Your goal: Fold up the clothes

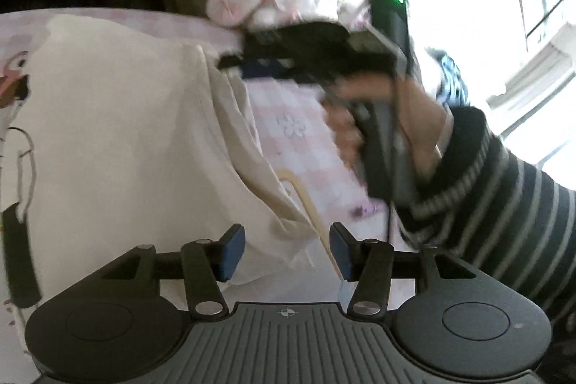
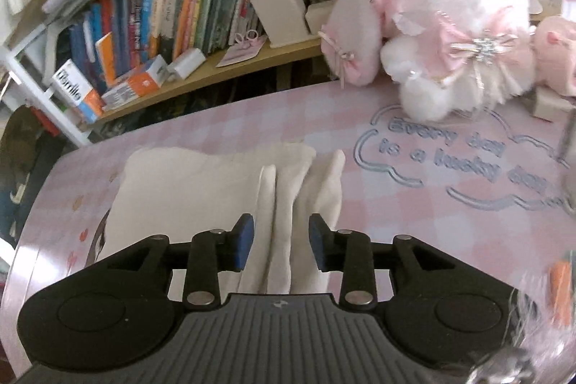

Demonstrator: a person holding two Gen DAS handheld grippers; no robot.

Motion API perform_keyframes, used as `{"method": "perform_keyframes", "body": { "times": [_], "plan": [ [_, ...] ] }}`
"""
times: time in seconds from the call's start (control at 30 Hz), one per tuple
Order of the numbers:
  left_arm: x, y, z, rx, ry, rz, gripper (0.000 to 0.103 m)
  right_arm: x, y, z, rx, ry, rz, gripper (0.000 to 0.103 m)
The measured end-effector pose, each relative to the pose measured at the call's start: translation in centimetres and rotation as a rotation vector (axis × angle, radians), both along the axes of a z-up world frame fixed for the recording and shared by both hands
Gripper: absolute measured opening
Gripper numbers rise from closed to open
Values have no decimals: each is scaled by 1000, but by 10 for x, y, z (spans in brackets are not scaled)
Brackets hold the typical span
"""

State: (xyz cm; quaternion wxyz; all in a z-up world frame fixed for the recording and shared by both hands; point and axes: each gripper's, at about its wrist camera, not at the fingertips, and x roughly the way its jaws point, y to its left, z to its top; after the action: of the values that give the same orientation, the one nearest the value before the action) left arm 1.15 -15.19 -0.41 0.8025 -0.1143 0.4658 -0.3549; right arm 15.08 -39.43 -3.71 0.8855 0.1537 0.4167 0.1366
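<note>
Left wrist view: the left gripper (image 1: 287,249) hangs with its 2 pads spread, a bunched edge of the cream T-shirt (image 1: 118,139) lying between them but not pinched. The right gripper (image 1: 237,60), blurred, sits over the shirt's far fold; its fingers cannot be read here. Closing now would likely catch only 1 loose layer, so the fold could drag crooked.

Right wrist view: the right gripper (image 2: 280,242) is spread too, astride raised pleats of the shirt. The shirt lies on a pink checked desk mat (image 2: 414,222), with a plush rabbit (image 2: 442,24) and a crowded bookshelf (image 2: 162,24) behind.
</note>
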Motion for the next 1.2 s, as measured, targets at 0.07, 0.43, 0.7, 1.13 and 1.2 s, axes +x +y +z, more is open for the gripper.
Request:
{"method": "perform_keyframes", "body": {
  "times": [0.07,0.43,0.7,1.13,1.2],
  "plan": [
    [-2,10,6,-14,-11,31,51,-18,0,6,-8,-17,12,32],
    [-5,76,5,60,-49,296,55,-106,33,36,-110,-112,135,28],
    [-2,96,-5,85,-69,410,54,-143,61,7,-148,-28,178,20],
    [-11,134,-14,188,-29,479,54,-164,30,-2,-187,49,143,19],
    [-12,135,-17,196,-19,473,54,-165,30,0,-190,51,140,19]
  ]
}}
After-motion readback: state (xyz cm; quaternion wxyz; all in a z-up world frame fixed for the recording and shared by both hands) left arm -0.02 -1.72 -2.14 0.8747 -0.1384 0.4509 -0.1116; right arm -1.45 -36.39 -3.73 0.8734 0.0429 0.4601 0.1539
